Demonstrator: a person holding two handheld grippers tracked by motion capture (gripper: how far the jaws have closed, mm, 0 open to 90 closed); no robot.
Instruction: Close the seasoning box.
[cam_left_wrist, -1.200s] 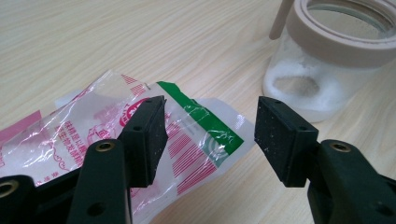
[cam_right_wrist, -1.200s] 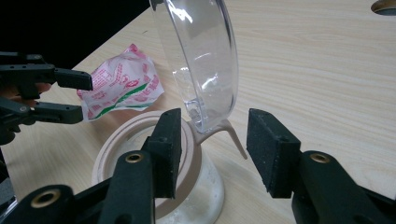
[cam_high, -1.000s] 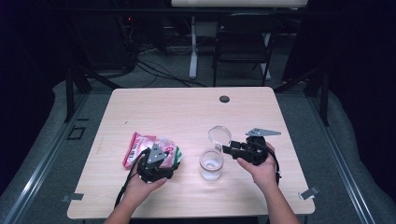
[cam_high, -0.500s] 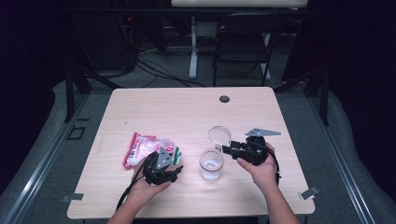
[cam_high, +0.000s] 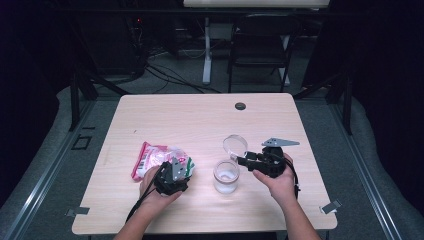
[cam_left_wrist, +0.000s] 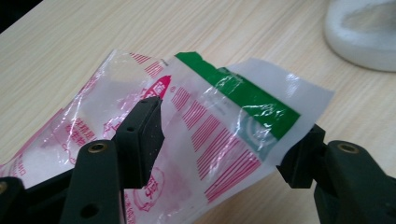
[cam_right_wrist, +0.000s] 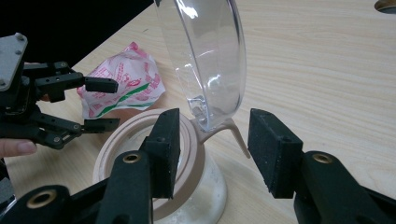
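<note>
Two grippers work over the table (cam_high: 200, 120): the left gripper (cam_left_wrist: 219, 140) has its jaws spread around a red-and-green plastic bag (cam_left_wrist: 205, 126) lying on the wood, not pinching it. Beside the bag stands a jar (cam_high: 226, 176), and the right gripper (cam_right_wrist: 212, 140) has its jaws apart around the hinge of the jar's raised clear lid (cam_right_wrist: 205, 56).
</note>
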